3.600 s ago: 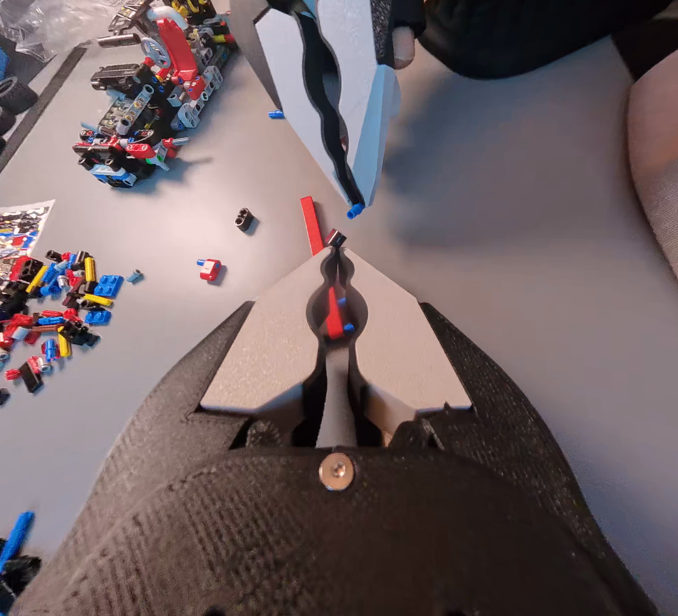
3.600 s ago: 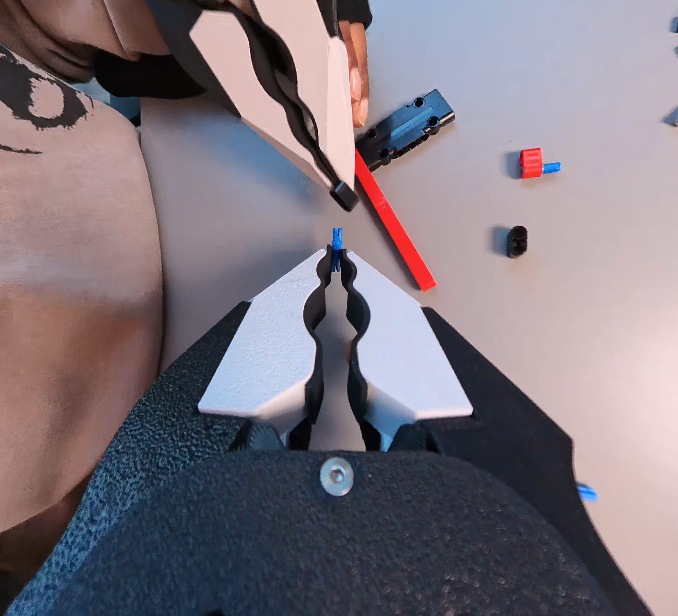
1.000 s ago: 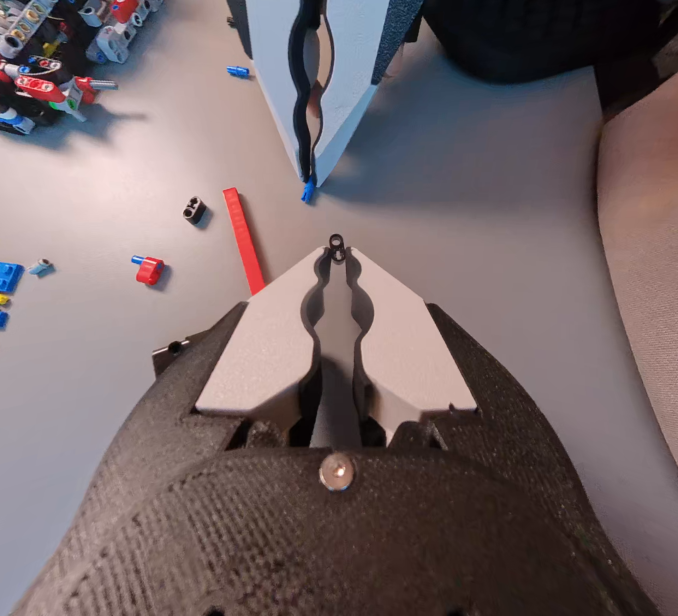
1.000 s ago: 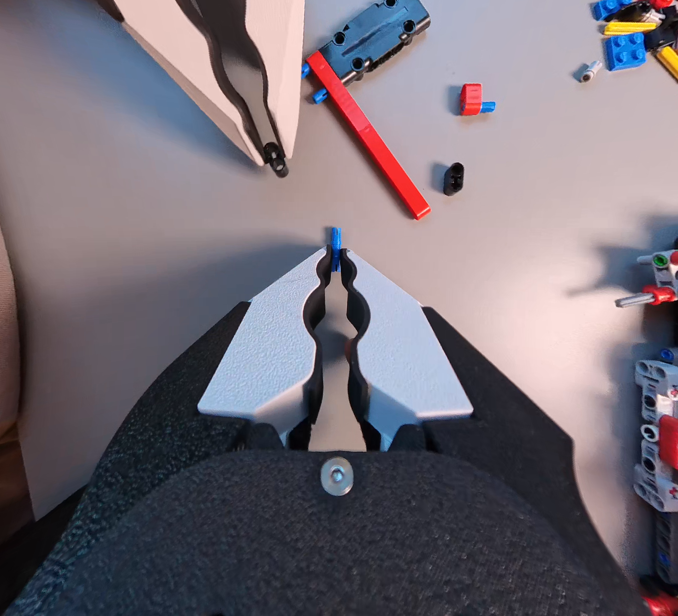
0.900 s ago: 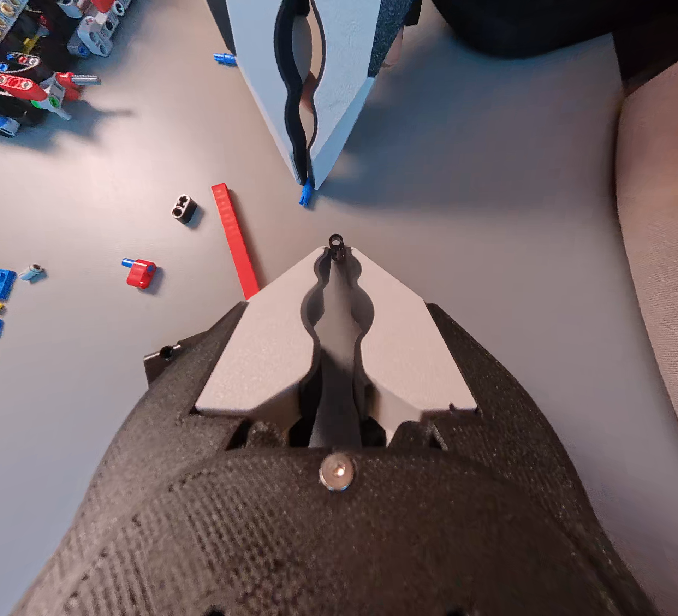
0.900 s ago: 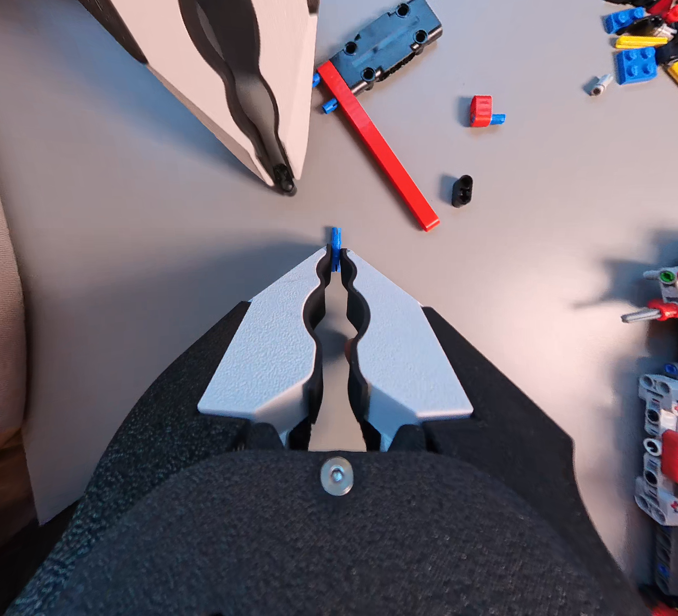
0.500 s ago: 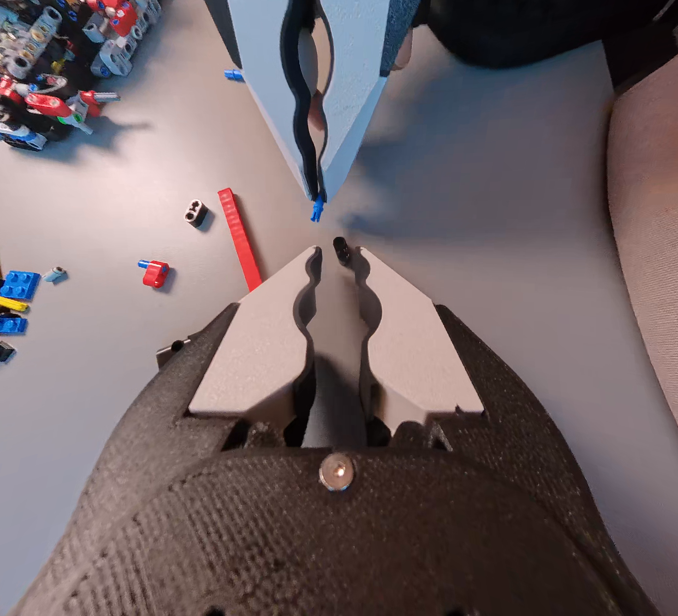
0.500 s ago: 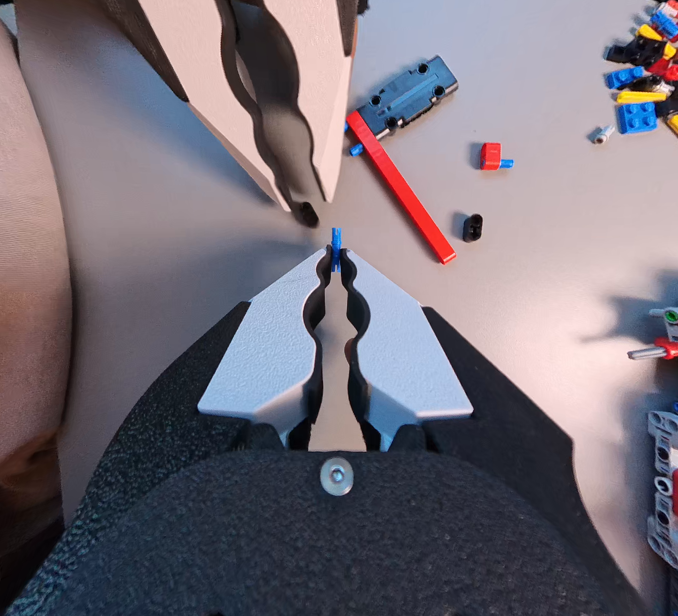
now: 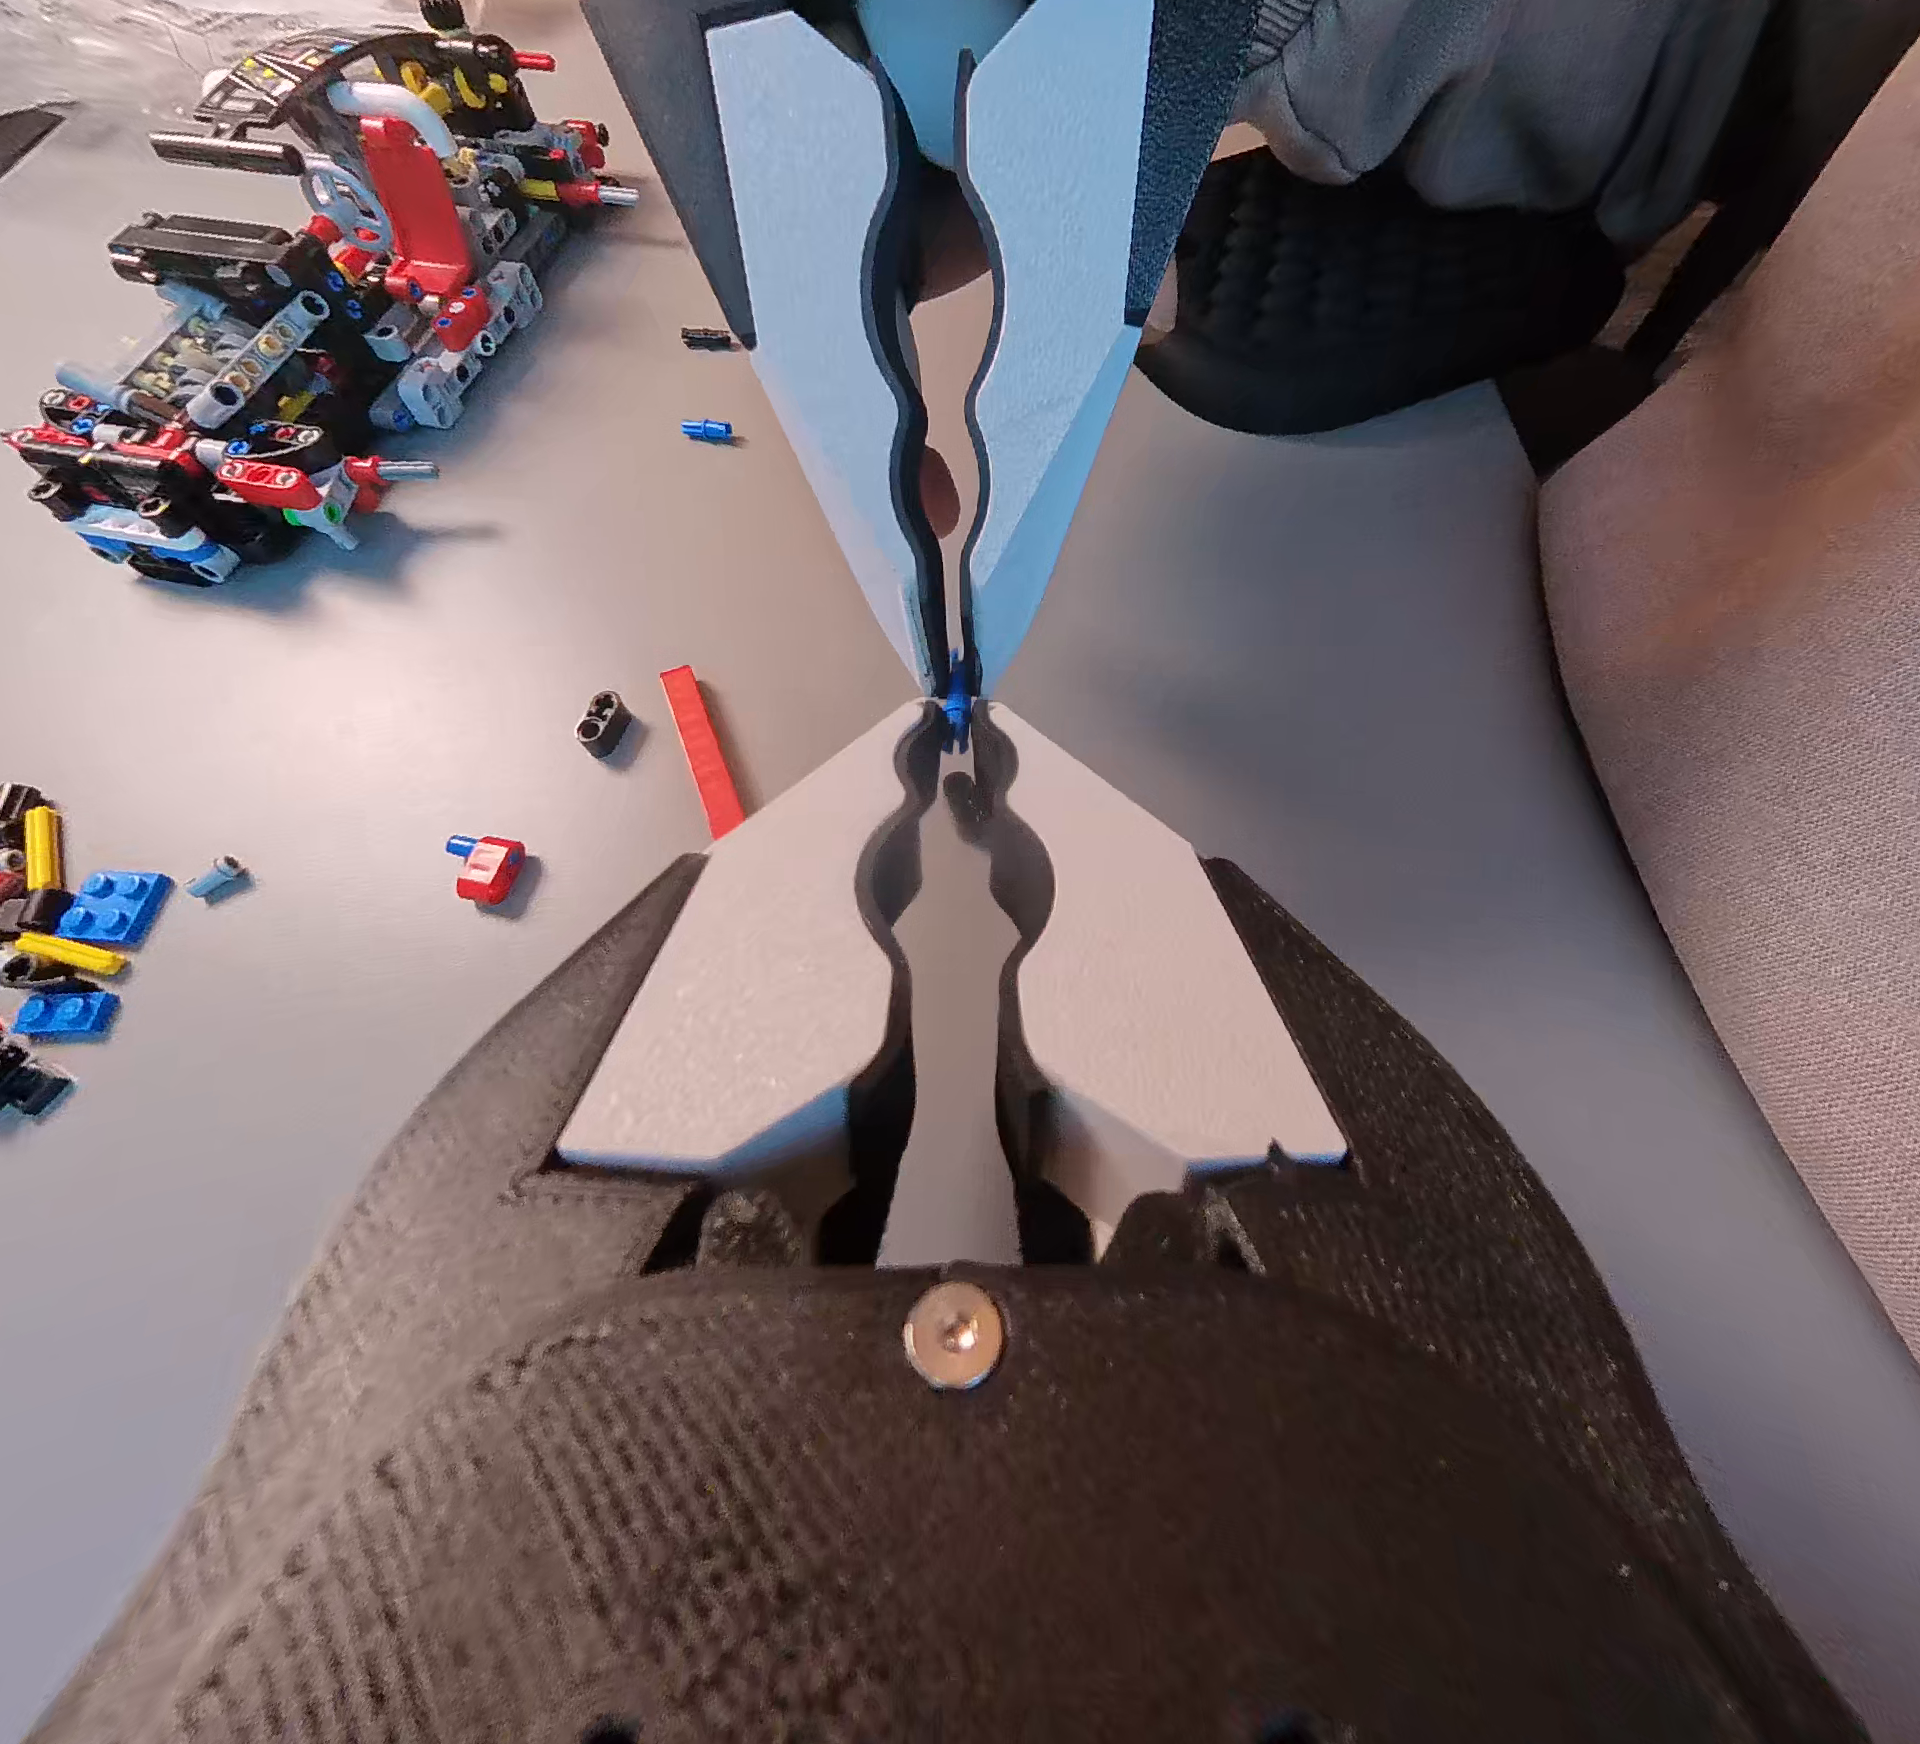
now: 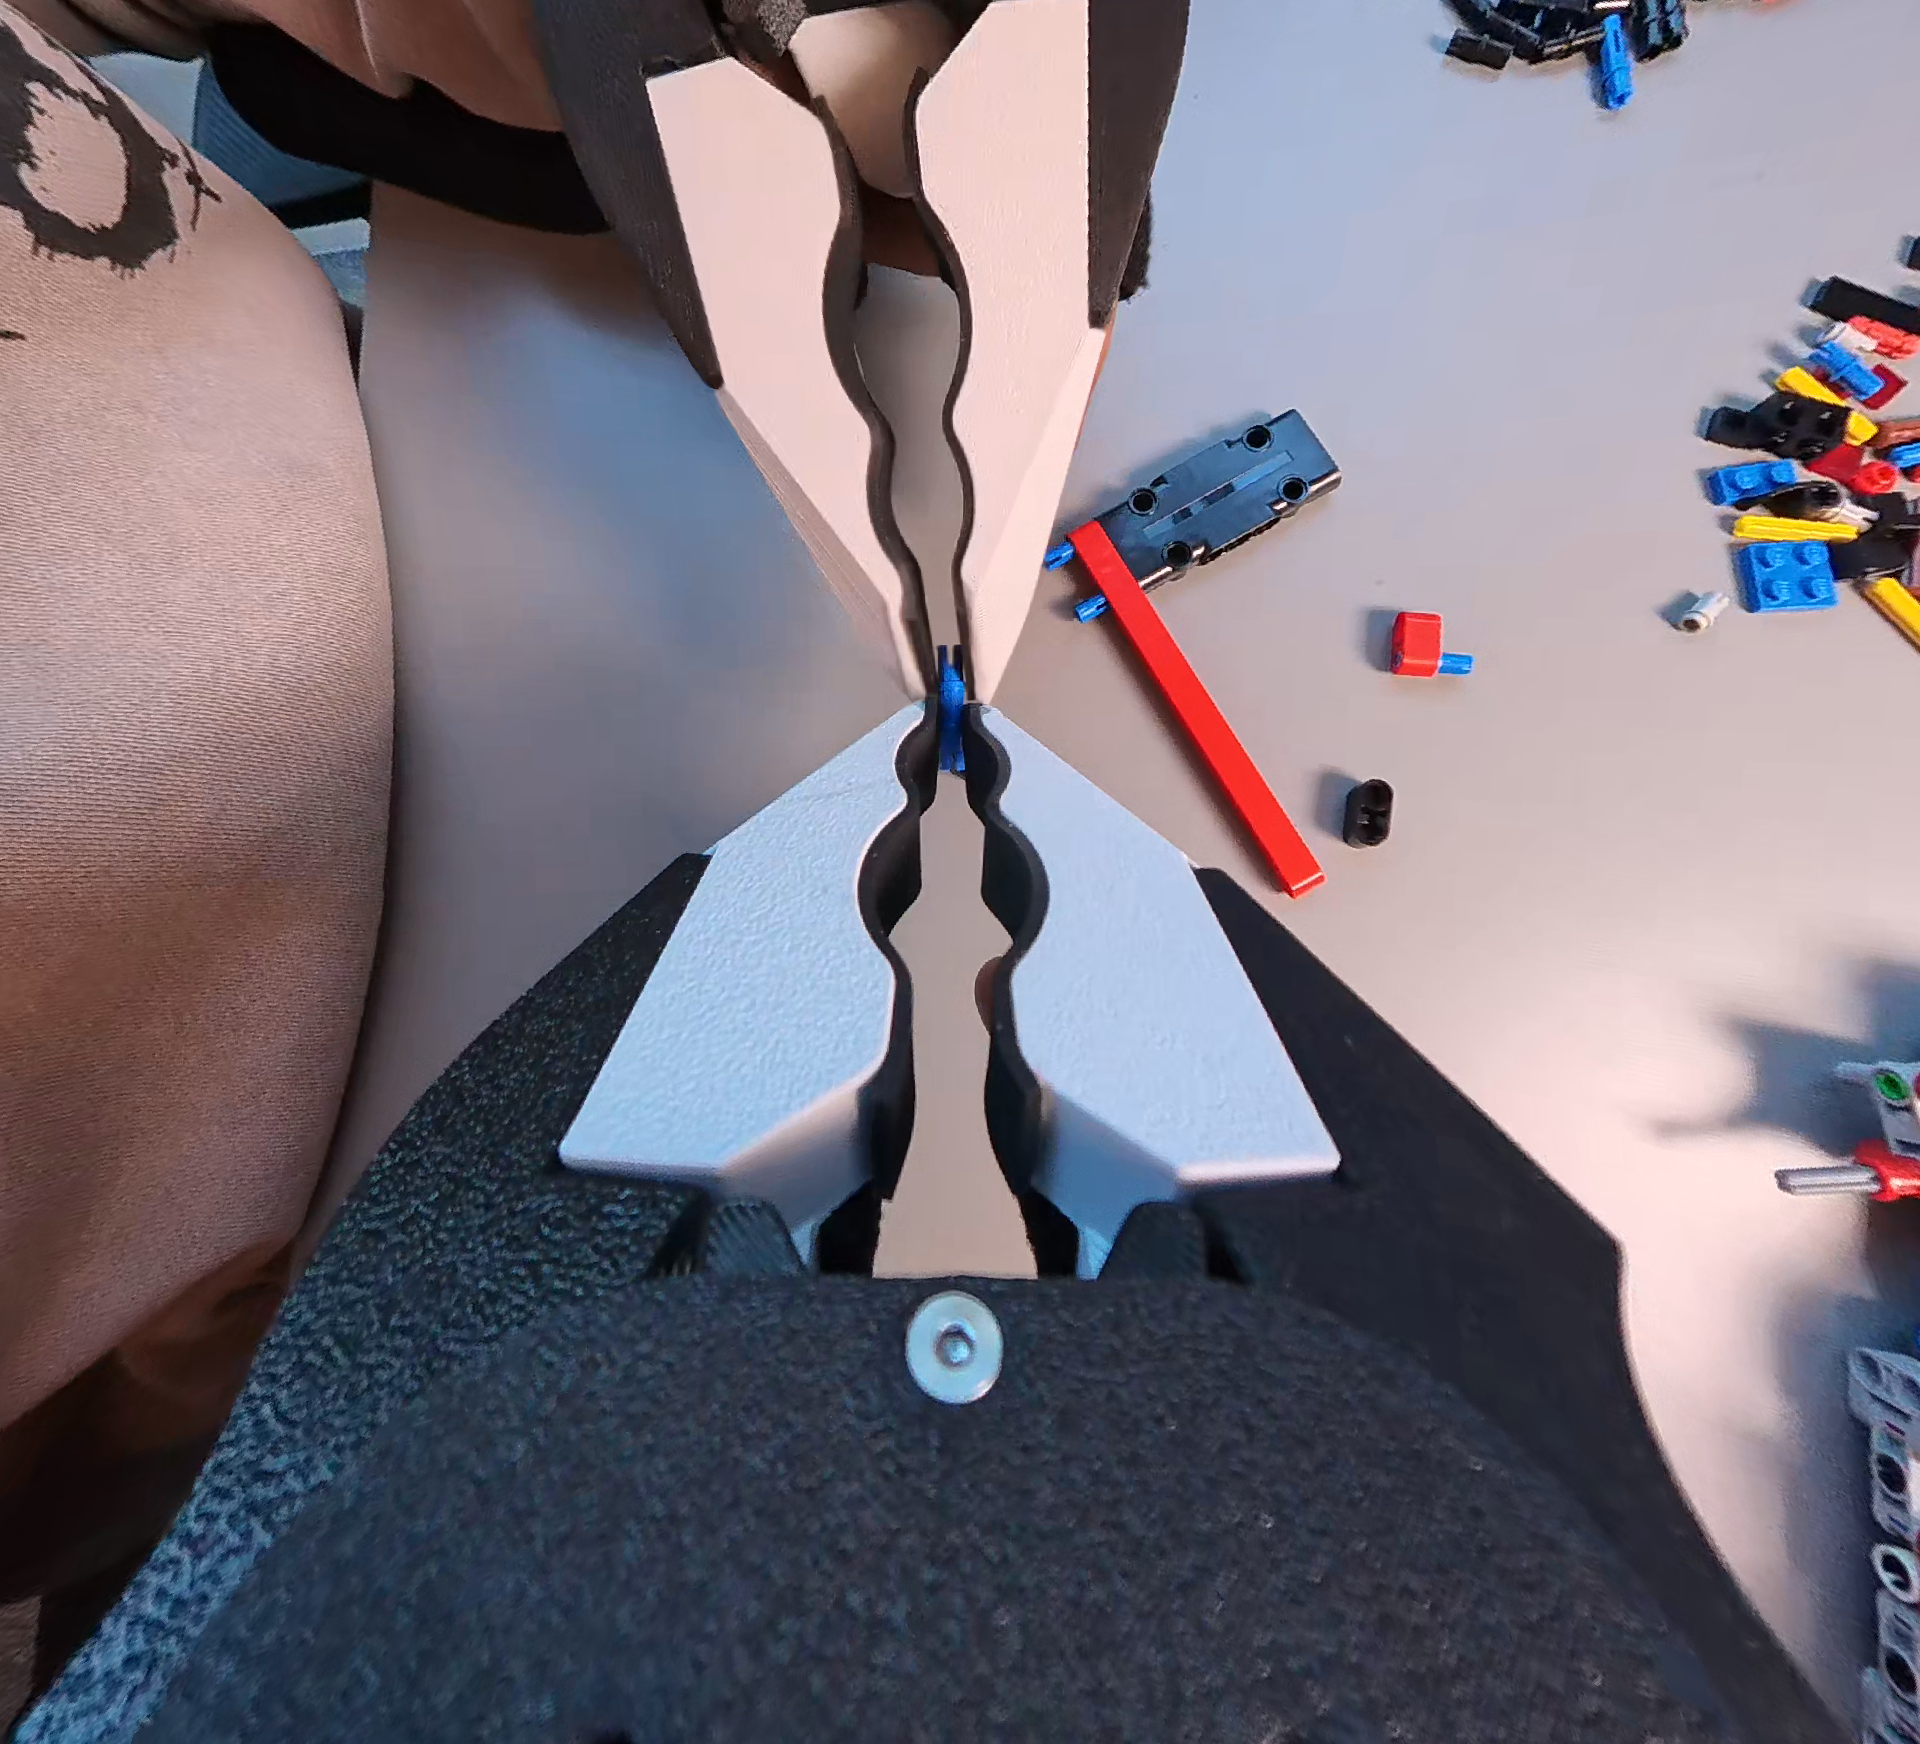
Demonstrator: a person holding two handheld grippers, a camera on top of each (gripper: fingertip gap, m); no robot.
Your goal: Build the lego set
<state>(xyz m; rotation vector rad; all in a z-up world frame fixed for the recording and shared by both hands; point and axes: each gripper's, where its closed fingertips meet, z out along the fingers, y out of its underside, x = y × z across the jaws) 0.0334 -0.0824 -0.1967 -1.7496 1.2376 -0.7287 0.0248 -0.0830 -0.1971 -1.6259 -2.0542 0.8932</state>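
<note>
Because the two grippers meet tip to tip just off the near side of the red beam (image 10: 1195, 707), any slip here costs the small part. The right gripper (image 10: 948, 715) has its jaws clenched on the blue pin (image 10: 948, 707), which stands out past their tips. The left gripper (image 9: 953, 720) has its jaws drawn nearly together about the pin's far end; I cannot tell if they grip it. A small black piece (image 9: 961, 799) shows in the gap of the left jaws, and I cannot tell if it is held or lies on the desk (image 10: 1455, 240) beneath.

The likely fault is misalignment. If the pin meets its hole at an angle, a push could twist it in the right jaws or flick it free. It is small and would roll.

On the side of the grippers away from the red beam, the desk ends close by at the person's clothing, so a dropped part could go over that edge. Beyond the red beam lie a black connector (image 10: 1368, 811) and a red piece with a blue peg (image 10: 1418, 643). The part-built car (image 9: 312, 292) stands farther off that way. Open desk for shifting lies mostly between the grippers and the red beam.
</note>
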